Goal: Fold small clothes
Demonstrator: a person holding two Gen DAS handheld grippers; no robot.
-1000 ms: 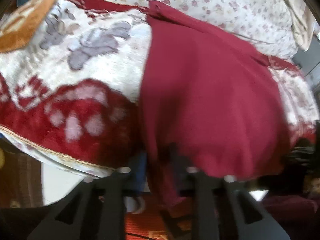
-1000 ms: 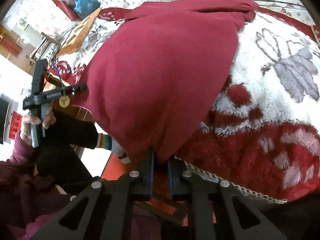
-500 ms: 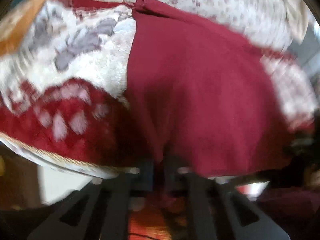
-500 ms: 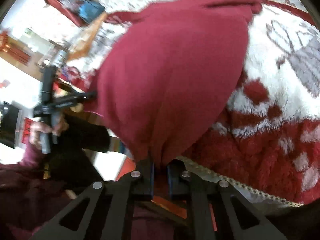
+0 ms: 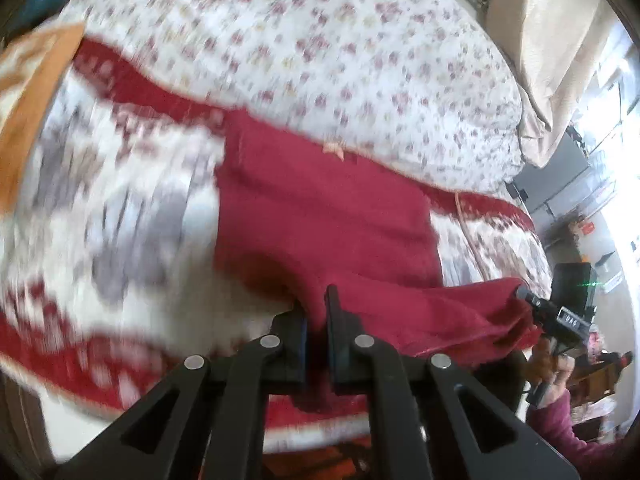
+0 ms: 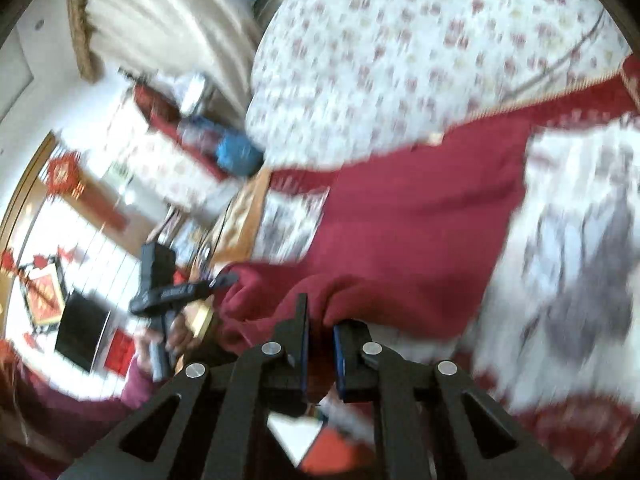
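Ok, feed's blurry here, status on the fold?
Left gripper and right gripper both shut on red garment. Near edge lifted off blanket, far part lying flat. Nothing in the way.

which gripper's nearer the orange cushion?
Left. The left gripper holds the garment on the cushion's side; the right gripper holds the far end.

Garment on the blanket, near edge lifted between two claws

The garment (image 5: 320, 208) lies on the blanket (image 5: 120, 208), which covers the bed; the quilt (image 5: 340, 52) lies behind it. The left claw (image 5: 316, 316) pinches the garment's near-left edge, the right claw (image 6: 320, 320) its near-right edge. A cushion (image 5: 36, 104) sits far left.
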